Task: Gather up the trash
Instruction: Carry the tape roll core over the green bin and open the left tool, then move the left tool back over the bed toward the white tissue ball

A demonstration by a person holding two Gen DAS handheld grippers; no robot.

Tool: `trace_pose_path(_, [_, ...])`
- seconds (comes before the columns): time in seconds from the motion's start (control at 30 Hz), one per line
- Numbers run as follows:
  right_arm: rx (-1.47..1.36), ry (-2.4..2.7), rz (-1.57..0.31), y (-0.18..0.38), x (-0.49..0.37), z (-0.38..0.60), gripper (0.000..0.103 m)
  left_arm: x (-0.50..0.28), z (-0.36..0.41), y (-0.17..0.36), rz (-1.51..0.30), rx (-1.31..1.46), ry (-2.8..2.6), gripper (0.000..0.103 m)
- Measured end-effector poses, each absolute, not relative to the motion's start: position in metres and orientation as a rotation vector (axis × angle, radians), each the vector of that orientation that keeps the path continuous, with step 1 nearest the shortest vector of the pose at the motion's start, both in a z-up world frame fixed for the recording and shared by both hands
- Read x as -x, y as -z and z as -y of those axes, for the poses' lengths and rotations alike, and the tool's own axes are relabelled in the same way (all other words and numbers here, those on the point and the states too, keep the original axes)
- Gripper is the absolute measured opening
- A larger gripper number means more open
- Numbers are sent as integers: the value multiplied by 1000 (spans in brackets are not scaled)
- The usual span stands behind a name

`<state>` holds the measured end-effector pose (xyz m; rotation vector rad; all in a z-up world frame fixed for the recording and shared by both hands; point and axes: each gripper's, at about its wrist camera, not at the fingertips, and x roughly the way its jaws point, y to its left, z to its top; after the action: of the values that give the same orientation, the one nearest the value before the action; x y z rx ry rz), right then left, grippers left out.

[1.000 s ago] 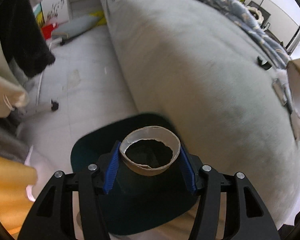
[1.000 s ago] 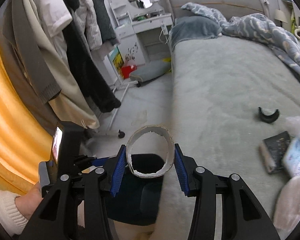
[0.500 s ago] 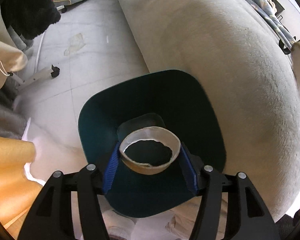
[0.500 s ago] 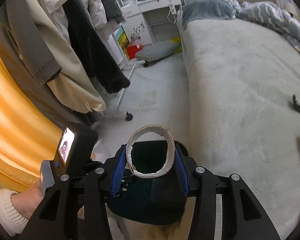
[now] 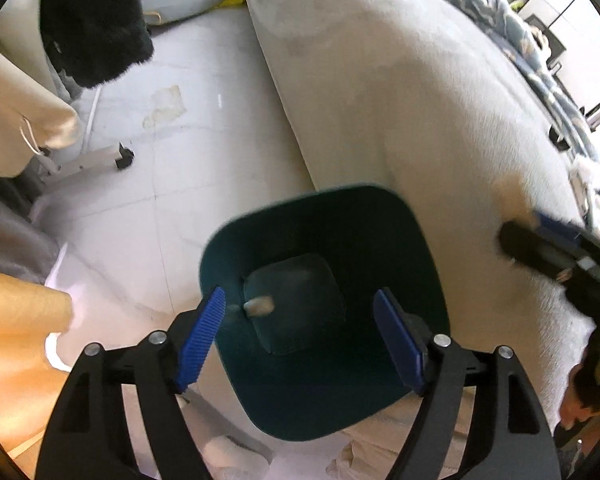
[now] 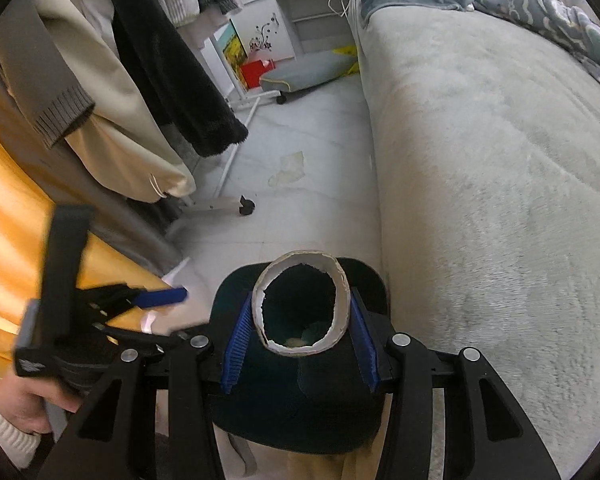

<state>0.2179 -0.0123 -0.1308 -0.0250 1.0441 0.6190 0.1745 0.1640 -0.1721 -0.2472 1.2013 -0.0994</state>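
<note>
Pale tiled floor (image 6: 312,208), grey bed (image 6: 492,152), hanging coats (image 6: 112,80), white dresser (image 6: 300,12).

Your left gripper (image 5: 300,328) hangs directly above the bin (image 5: 324,308), with a small blurred piece (image 5: 258,306) inside it. The bin stands on the floor (image 5: 172,184), right against the bed (image 5: 420,100) (to the bin's right). Your right gripper (image 6: 300,340) holds a cardboard roll (image 6: 300,308) above the bin too. The clothes rack (image 6: 228,204) stands beyond the bin, leftward.
</note>
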Motion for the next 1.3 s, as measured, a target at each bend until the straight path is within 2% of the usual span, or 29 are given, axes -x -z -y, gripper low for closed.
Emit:
trace_pose_path(0.63, [212, -597, -1204, 200, -212, -16, 48, -169, -198, 89, -840, 292, 70, 76])
trace_pose_path(0.87, [245, -610, -1242, 209, -203, -20, 48, -162, -194, 52, -709, 272, 87, 76])
trace_pose_path(0.93, [247, -613, -1247, 210, -201, -20, 58, -159, -191, 43, -675, 273, 99, 76])
trace_pose_path(1.1, [240, -658, -1232, 203, -194, -22, 73, -155, -179, 28, -619, 274, 127, 76])
trace_pose_path(1.3, [220, -695, -1141, 176, -186, -8, 78, -155, -162, 14, -574, 275, 161, 81])
